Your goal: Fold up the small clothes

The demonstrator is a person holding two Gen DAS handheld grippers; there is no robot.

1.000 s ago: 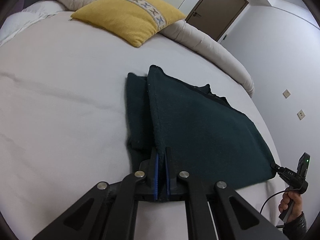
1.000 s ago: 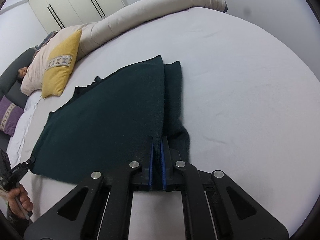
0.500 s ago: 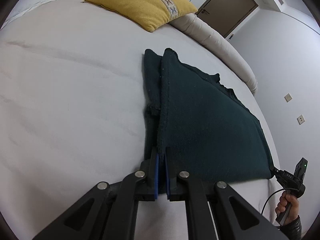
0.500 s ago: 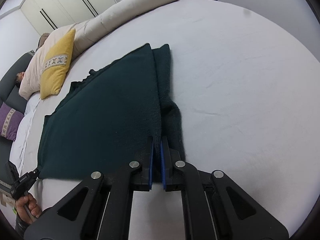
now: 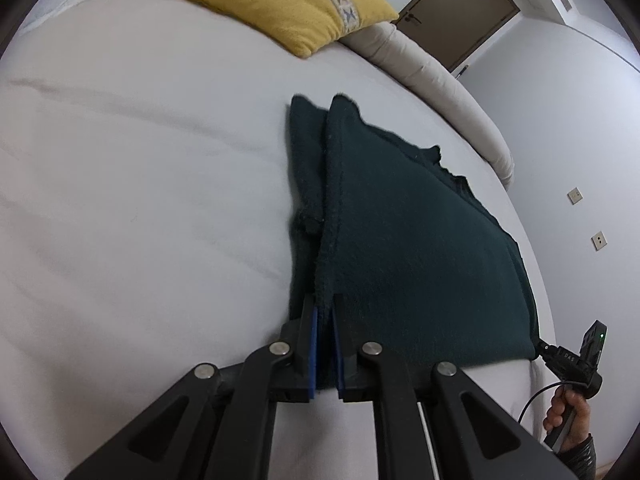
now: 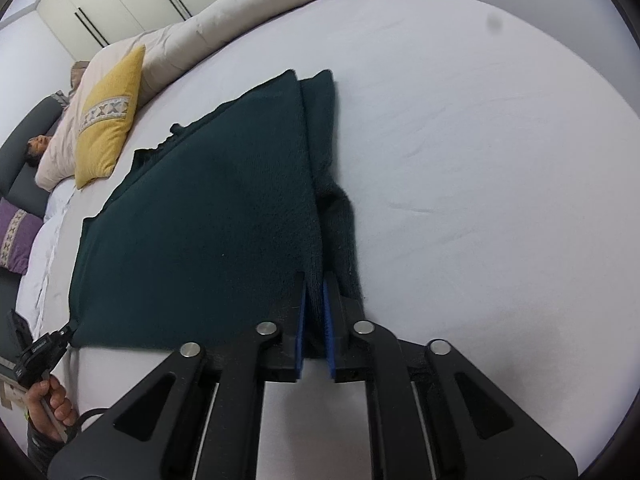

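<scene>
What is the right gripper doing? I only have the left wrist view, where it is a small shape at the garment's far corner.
Observer: In the right wrist view, the right gripper has just been opening its jaws. The folded edge of the dark green garment lies loose between them.
Operator: Anything else in the room that my view misses?
Observer: A purple cushion with a patterned band shows at the frame's left edge, below the yellow cushion.

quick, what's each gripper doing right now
Left gripper: shut on the dark green garment.
Right gripper: jaws have just been opening, garment edge between them.
</scene>
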